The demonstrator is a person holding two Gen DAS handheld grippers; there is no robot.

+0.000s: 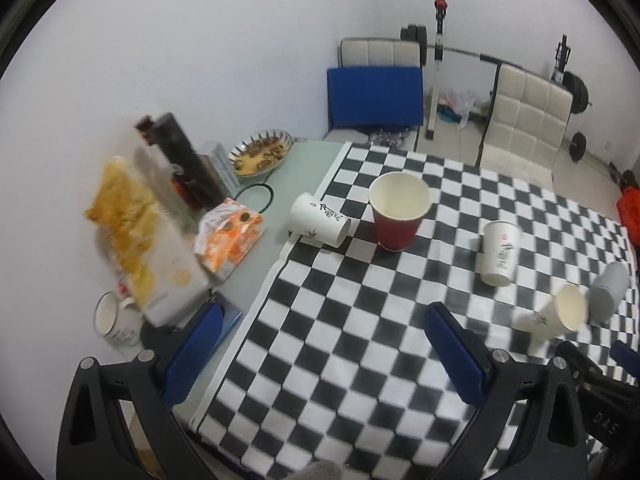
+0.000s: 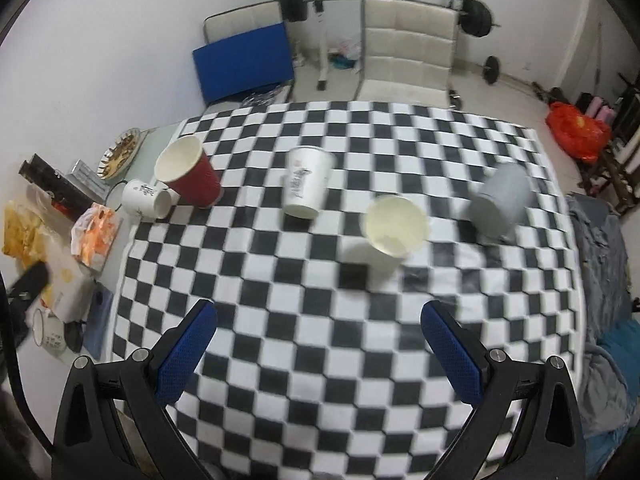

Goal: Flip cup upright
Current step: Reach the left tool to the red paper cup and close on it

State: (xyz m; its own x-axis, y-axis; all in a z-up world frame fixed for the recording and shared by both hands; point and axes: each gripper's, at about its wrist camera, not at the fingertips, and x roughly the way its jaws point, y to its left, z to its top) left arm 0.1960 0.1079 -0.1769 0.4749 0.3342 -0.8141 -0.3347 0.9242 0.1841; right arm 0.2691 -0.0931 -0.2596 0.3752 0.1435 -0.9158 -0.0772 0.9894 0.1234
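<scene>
Both the left gripper (image 1: 324, 344) and right gripper (image 2: 318, 342) hang wide apart, holding nothing, above the checkered black-and-white tablecloth (image 2: 320, 340); a white printed paper cup (image 1: 320, 220) lies sideways beside an upright red paper cup (image 1: 398, 210)

Red cup (image 1: 398, 211), black-and-white checkered cloth (image 1: 360, 320)

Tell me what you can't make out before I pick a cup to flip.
- Grey cup: motion blur in both views; mouth up or down unclear.
- Cream cup: blurred; standing or tipped uncertain.
- Lying white cup: print too small to read.
- Right gripper: cut off at the left view's edge.
</scene>
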